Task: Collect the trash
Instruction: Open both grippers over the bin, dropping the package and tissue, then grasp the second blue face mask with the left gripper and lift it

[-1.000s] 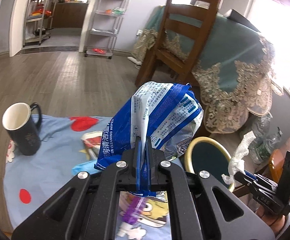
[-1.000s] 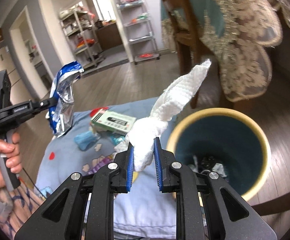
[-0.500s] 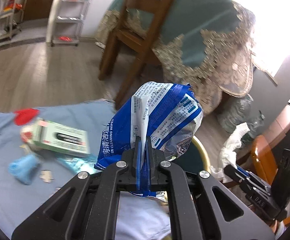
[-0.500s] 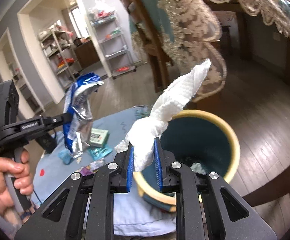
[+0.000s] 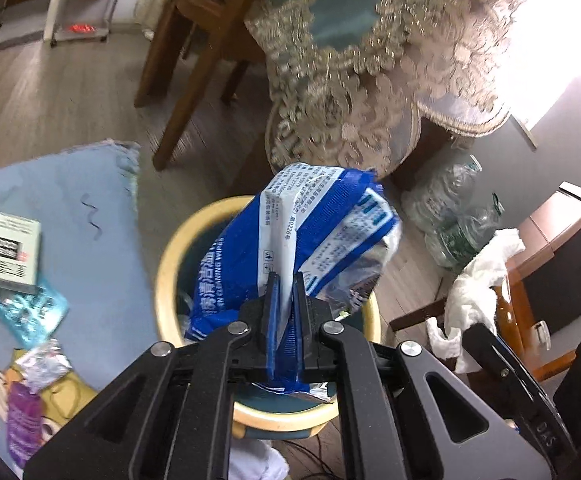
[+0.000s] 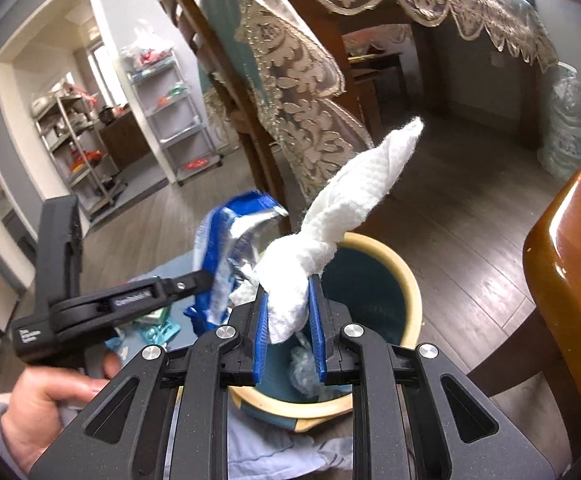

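Blue wipes packet (image 5: 302, 248): clamped by its lower edge in the left gripper (image 5: 284, 292), pads pinched tight on the film. The packet hangs directly above the mouth of the trash bin (image 5: 166, 268), overlapping its yellow rim.

White paper towel (image 6: 330, 236): twisted, gripped at its lower end in the right gripper (image 6: 288, 308), pads pressing both sides. It stands above the near rim of the trash bin, beside the packet.

Trash bin: teal inside, crumpled waste at the bottom.

Left of the bin, on the blue cartoon mat (image 5: 86, 208): a green-white box (image 5: 2, 252), a teal wrapper (image 5: 30, 308), a purple wrapper (image 5: 22, 416). Behind the bin: a wooden chair (image 5: 194, 40) and a lace tablecloth (image 5: 350, 92).
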`<control>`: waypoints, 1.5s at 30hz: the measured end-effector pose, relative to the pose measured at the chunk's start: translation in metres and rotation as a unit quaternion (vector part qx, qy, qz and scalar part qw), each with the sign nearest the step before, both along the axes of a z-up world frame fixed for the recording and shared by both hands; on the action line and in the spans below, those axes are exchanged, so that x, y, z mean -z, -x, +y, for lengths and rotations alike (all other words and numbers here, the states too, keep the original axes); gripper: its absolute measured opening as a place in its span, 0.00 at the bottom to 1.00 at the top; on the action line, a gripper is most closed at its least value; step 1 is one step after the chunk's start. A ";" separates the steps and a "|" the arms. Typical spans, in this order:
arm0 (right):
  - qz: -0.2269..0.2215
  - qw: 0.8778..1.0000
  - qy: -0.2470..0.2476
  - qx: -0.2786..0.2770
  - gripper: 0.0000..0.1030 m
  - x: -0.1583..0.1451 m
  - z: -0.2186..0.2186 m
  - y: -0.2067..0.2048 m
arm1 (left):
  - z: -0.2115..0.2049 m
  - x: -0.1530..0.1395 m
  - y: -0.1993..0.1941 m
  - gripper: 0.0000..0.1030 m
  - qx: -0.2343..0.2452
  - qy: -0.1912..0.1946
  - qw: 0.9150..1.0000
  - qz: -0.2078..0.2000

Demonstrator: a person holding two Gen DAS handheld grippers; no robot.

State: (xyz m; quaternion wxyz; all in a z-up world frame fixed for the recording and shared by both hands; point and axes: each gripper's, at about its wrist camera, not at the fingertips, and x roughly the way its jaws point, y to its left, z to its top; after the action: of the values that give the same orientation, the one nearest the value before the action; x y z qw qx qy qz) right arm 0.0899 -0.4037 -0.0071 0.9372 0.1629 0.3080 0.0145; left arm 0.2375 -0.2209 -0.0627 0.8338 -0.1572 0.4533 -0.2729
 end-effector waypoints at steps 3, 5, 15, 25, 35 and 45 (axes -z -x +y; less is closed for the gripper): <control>0.004 1.000 -0.001 0.006 0.19 0.003 -0.003 -0.001 | -0.004 0.004 -0.003 0.14 -0.003 0.000 1.000 0.005; 0.009 1.000 -0.004 0.007 0.19 0.005 -0.004 -0.004 | -0.002 0.003 -0.005 0.25 -0.007 -0.006 1.000 0.001; 0.049 0.999 -0.002 -0.002 0.20 0.023 0.003 -0.026 | 0.052 -0.015 0.005 0.42 -0.040 -0.026 0.998 -0.041; 0.106 0.994 0.020 0.004 0.34 0.047 0.012 -0.041 | 0.122 -0.029 0.021 0.45 -0.080 -0.041 0.994 -0.062; 0.091 0.995 0.015 -0.024 0.46 0.041 0.032 -0.039 | 0.206 -0.034 0.037 0.49 -0.148 -0.058 0.985 -0.061; 0.085 0.992 0.026 -0.093 0.46 0.037 0.081 -0.046 | 0.269 -0.018 0.035 0.49 -0.190 -0.118 0.974 -0.027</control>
State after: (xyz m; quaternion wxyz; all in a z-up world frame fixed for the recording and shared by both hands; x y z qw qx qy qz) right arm 0.1361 -0.3230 -0.0440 0.9062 0.1100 0.4006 0.0794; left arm 0.2030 0.0479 -0.0446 0.8952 -0.1333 0.4213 -0.0581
